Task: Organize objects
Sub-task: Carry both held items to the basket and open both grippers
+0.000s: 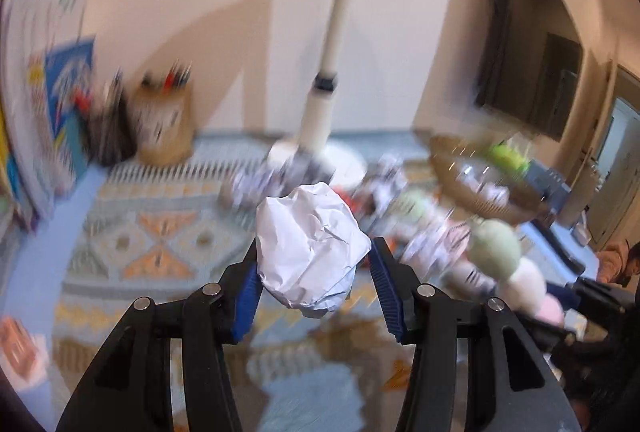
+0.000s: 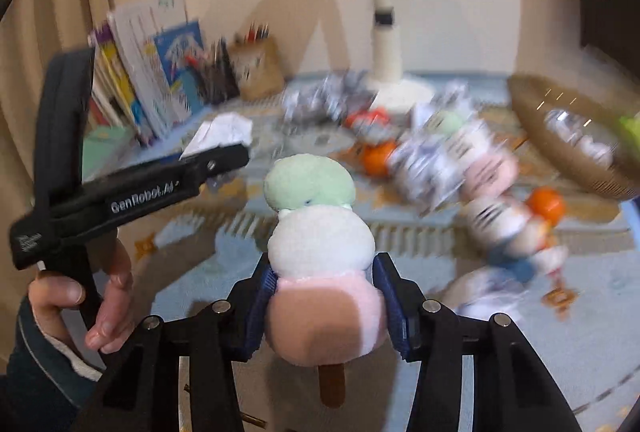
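A: What has the left gripper (image 1: pixel 314 274) got?
B: A crumpled paper ball (image 1: pixel 310 248), pinched between its blue pads above the patterned cloth (image 1: pixel 160 244).
A: And the right gripper (image 2: pixel 322 306)?
B: Clamped on a plush ice-cream toy (image 2: pixel 318 272), held aloft. Beyond: scattered wrappers (image 2: pixel 432 160), an orange ball (image 2: pixel 546 204), a basket (image 2: pixel 568 136) and a lamp base (image 2: pixel 386 72).

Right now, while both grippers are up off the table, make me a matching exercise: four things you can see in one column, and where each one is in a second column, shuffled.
Things:
1. crumpled paper ball
2. plush dango skewer
3. wicker basket
4. pencil holder

Places:
A. at the table's right edge
B. between the right gripper's jaws
C. at the back by the wall, beside the books
D. between the left gripper's jaws

Pairs: 1-D, 2-B, 3-A, 4-C
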Motion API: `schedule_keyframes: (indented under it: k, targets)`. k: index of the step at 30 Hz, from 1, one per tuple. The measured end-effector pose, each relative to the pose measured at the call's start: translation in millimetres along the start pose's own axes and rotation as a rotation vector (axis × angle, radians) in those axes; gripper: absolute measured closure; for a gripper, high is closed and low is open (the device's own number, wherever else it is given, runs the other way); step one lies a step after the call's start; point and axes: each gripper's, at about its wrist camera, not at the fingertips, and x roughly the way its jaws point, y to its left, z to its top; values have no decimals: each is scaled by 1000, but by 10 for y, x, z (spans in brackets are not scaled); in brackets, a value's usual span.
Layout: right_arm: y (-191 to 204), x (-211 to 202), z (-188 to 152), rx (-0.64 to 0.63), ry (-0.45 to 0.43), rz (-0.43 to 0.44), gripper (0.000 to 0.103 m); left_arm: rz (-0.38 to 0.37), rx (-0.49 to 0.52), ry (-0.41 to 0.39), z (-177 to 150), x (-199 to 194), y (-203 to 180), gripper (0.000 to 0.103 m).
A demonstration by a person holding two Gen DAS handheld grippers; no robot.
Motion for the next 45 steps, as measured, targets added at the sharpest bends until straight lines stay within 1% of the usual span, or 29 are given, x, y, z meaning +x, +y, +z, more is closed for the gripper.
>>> schedule_keyframes:
  k: [3,5,7,8,9,11,12,13,16,17,19,22,23,24,25,26,28,31,34,35,36,38,39,40,41,42,43,44,45]
  targets:
    - [-240,-383,229,20,-107,-27,55,-9,55,-39,310,22,-329,55]
    - [-413,-559,342,46,-157,-74,55,-49,81,-47,498,129,-568,55]
    - [-659,-716,450,70,-205,-123,55,-91,98,-38,660,291,-790,55]
    - [-824,-782,507,90,-229,-165,55,-126,101,-19,748,433,-934,55]
    - [-991,-822,557,114,-242,-204,55,-140,102,-3,797,534,-1020,55]
    - [-1294,-868,639,168,-249,-249,54,-137,110,62,890,834,-1232,55]
    - [-1529,-890,685,223,-254,-271,54,-144,120,99,929,1000,-1340,55]
    - [-1674,-894,705,255,-257,-286,54,-161,127,118,954,1118,-1420,55]
    - [-2179,-850,697,362,-249,-378,54,-196,161,144,996,1429,-1703,55]
    - [-2351,-791,673,397,-239,-391,54,-212,160,147,999,1515,-1775,55]
    - [-2569,-700,649,440,-226,-381,54,-230,154,157,994,1657,-1891,55]
    - [-2799,-565,732,461,-214,-383,54,-195,166,156,1022,1875,-2059,38]
    - [-2832,-539,766,455,-214,-392,52,-192,178,177,1028,1952,-2097,20]
    - [-2852,-477,817,445,-211,-407,49,-196,177,187,1033,1967,-2097,18]
    - [-2900,-426,862,436,-196,-415,36,-210,163,189,1021,1952,-2063,18]
    - [-2960,-374,884,436,-178,-431,32,-223,152,189,1003,1914,-2031,18]
    - [-3049,-340,820,454,-177,-442,32,-243,129,190,973,1811,-1906,18]
    - [-3060,-416,659,482,-184,-390,32,-244,76,181,907,1516,-1613,18]
    - [-2980,-508,531,507,-181,-354,32,-248,16,138,875,1154,-1283,18]
    - [-2940,-549,490,515,-188,-332,32,-242,1,119,853,961,-1136,18]
    - [-2860,-609,436,523,-201,-295,32,-228,-9,107,837,863,-1053,18]
    - [-2708,-663,366,522,-211,-236,29,-172,-52,69,752,569,-799,18]
    - [-2596,-679,322,513,-214,-200,25,-118,-79,38,670,435,-657,17]
    - [-2476,-672,275,501,-214,-170,17,-20,-115,5,542,310,-494,15]
    - [-2392,-653,240,493,-216,-156,9,66,-144,-8,446,255,-374,4]
    - [-2296,-616,201,486,-216,-158,7,155,-186,-10,287,225,-199,3]
    - [-2184,-562,155,478,-211,-200,6,185,-209,-1,172,231,-73,3]
    - [-2074,-486,117,453,-203,-263,6,201,-227,32,42,276,60,3]
    - [-2001,-397,87,427,-194,-300,6,205,-248,77,-98,349,192,3]
